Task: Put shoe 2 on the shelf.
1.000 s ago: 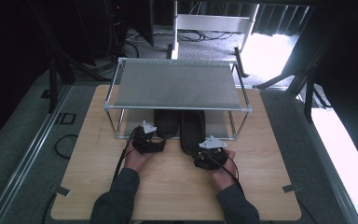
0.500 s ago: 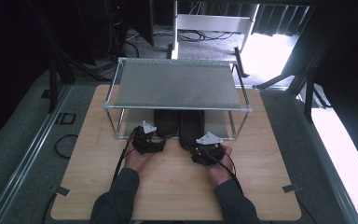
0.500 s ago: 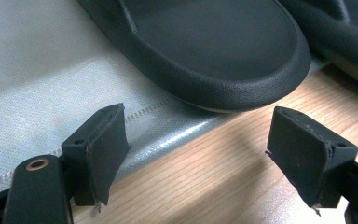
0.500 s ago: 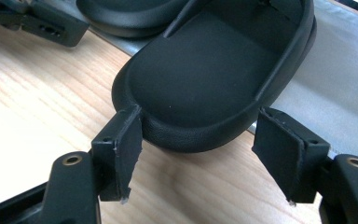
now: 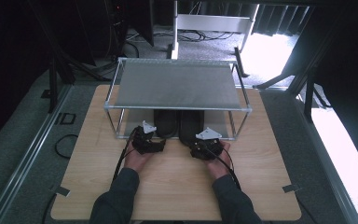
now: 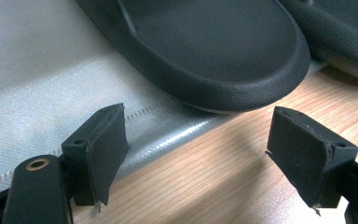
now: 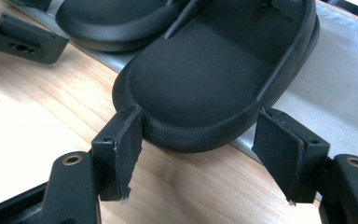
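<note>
Two matte black rounded rubber sandals (image 5: 177,122) on grey woven mat (image 6: 37,60), both grippers' fingers wide, gripping nothing.

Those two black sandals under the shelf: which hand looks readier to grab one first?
Probably the right. The right gripper has its open jaws either side of the right sandal heel; the left gripper, also open, sits short of the left sandal.

sandals (image 5: 178,122): fronts hidden under shelf (image 5: 179,85) | right gripper view: toe ends cut off by top edge
</note>
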The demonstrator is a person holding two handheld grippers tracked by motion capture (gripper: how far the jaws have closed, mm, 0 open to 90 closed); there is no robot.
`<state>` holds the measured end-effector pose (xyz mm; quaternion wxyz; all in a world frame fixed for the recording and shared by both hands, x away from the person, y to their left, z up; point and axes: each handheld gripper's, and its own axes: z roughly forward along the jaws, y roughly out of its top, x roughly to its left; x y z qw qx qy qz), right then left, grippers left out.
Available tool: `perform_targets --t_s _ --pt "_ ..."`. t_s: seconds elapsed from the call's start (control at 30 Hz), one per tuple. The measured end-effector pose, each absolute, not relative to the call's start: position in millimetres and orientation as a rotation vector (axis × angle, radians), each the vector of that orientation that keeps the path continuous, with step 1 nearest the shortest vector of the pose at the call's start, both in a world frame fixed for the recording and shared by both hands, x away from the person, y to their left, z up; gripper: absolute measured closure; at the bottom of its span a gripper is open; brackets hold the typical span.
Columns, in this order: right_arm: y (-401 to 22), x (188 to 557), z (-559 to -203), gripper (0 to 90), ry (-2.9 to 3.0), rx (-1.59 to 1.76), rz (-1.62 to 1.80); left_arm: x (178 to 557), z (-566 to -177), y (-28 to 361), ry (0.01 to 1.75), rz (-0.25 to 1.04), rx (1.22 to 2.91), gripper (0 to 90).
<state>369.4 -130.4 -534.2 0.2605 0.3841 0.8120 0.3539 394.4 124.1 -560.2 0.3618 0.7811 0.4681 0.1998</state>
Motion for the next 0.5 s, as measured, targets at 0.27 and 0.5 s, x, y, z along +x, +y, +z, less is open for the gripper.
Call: perform_targets --t_s 0.27,0.5 --pt "-129 379 -536 32.5 2.188 1.040 0.956 394 -560 124 1.206 0.516 2.013 20.5" --pt "-131 386 -537 32.8 2.184 1.051 0.955 394 -560 124 1.205 0.518 2.015 20.5"
